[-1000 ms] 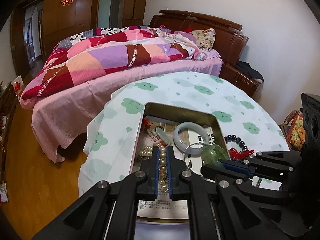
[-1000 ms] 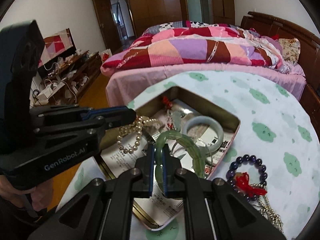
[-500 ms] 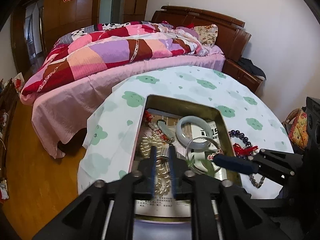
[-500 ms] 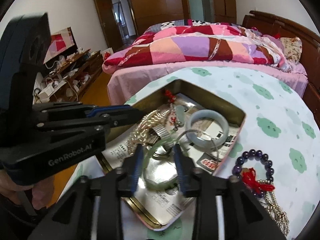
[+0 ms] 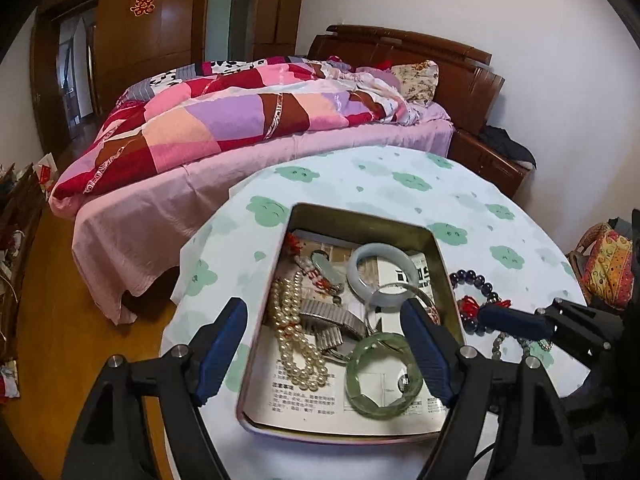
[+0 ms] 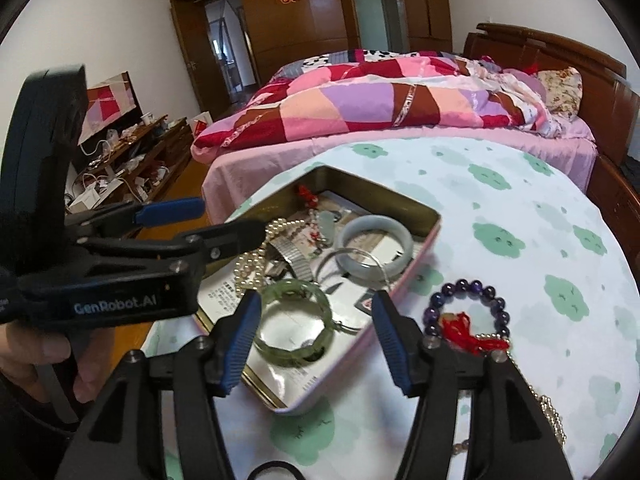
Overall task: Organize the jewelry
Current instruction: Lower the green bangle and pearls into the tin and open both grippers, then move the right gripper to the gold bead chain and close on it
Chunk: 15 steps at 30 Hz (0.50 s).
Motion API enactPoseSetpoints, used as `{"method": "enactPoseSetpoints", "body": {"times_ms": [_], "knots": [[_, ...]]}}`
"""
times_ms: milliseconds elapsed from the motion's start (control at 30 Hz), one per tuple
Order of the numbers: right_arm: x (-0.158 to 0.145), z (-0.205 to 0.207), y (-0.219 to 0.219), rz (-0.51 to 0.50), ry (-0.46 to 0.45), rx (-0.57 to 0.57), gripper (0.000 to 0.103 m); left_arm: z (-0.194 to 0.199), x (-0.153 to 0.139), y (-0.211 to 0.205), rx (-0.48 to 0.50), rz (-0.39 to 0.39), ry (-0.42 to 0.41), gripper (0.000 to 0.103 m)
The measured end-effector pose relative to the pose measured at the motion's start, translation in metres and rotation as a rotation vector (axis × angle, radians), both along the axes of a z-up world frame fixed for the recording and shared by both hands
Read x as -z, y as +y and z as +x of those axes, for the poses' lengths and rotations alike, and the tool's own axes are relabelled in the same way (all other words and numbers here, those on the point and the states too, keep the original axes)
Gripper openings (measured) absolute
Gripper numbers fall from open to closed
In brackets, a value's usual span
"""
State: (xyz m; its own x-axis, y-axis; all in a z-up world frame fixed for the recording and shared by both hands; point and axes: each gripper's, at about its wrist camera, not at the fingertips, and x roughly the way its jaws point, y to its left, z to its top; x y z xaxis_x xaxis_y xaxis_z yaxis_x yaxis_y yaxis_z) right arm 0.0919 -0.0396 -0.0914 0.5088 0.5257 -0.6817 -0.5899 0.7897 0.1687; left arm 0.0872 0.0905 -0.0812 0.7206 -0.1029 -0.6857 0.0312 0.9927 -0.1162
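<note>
A round surface (image 5: 400, 184) draped in a white cloth printed with pale green cloud shapes stands just beside a bed. Directly on the cloth lies a shallow rectangular metal tin (image 5: 442, 256) with a pink outer rim, its floor lined with printed paper. To the right of the tin, apart from its wall, a bracelet of dark purple round beads (image 6: 468, 286) rests on the cloth with a red tassel knot (image 6: 466, 330) inside its loop. Nearer the edge on that side trails a strand of small pale beads (image 6: 550, 412), partly hidden.
</note>
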Motion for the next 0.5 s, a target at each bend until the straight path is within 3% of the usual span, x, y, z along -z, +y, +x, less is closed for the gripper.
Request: {"method": "enactPoseSetpoints", "body": {"times_ms": [500], "knots": [[0.007, 0.001, -0.051, -0.032, 0.007, 0.1, 0.061, -0.015, -0.005, -0.049, 0.063, 0.085, -0.027, 0.079]]}}
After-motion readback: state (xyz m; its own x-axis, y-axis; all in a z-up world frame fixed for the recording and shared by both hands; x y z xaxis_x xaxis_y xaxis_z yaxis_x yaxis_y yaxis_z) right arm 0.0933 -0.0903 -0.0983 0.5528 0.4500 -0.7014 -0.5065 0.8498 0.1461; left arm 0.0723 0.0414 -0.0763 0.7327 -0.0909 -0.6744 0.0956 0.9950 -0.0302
